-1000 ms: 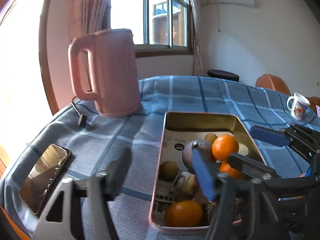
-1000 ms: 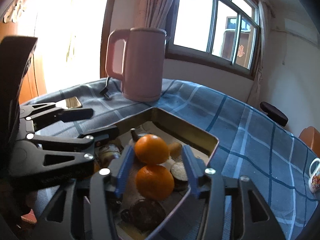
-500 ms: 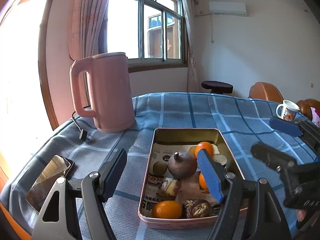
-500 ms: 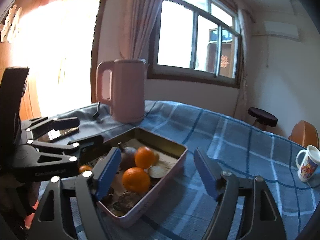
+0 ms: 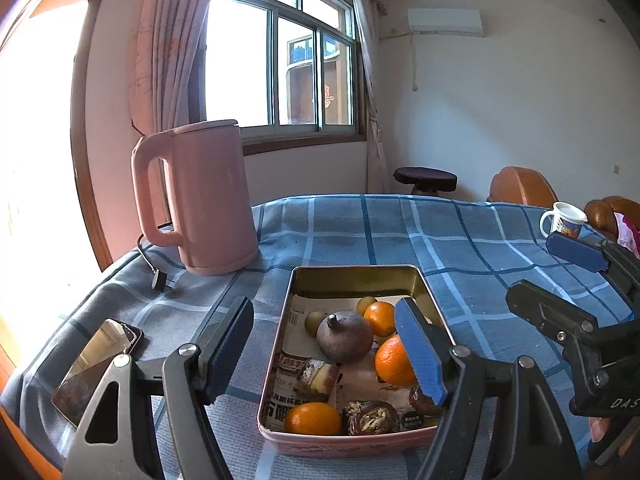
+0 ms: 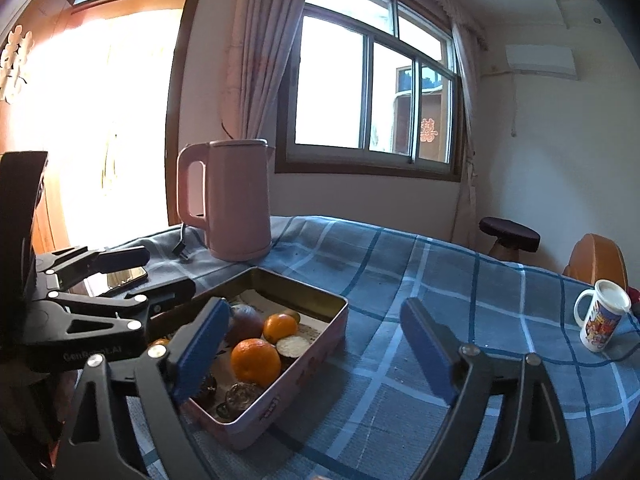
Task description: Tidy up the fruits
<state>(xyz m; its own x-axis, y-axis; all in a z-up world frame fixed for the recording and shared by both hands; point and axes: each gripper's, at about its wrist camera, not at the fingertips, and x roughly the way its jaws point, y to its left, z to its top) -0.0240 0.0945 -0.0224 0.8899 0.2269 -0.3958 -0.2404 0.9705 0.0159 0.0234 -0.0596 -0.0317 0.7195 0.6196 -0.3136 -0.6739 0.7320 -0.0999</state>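
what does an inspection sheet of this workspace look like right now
surface: table under a blue checked cloth.
job's things: metal tin lined with newspaper, holding three oranges, a brown round fruit, small yellowish fruits, walnuts.
clutter: pink kettle, phone, printed mug.
grippers: left gripper open, empty, above the tin; right gripper has just been opening, nothing between its jaws.
cables: kettle cord and plug on the cloth.
surroundings: window, curtains, stool, wooden chair, wall air conditioner.
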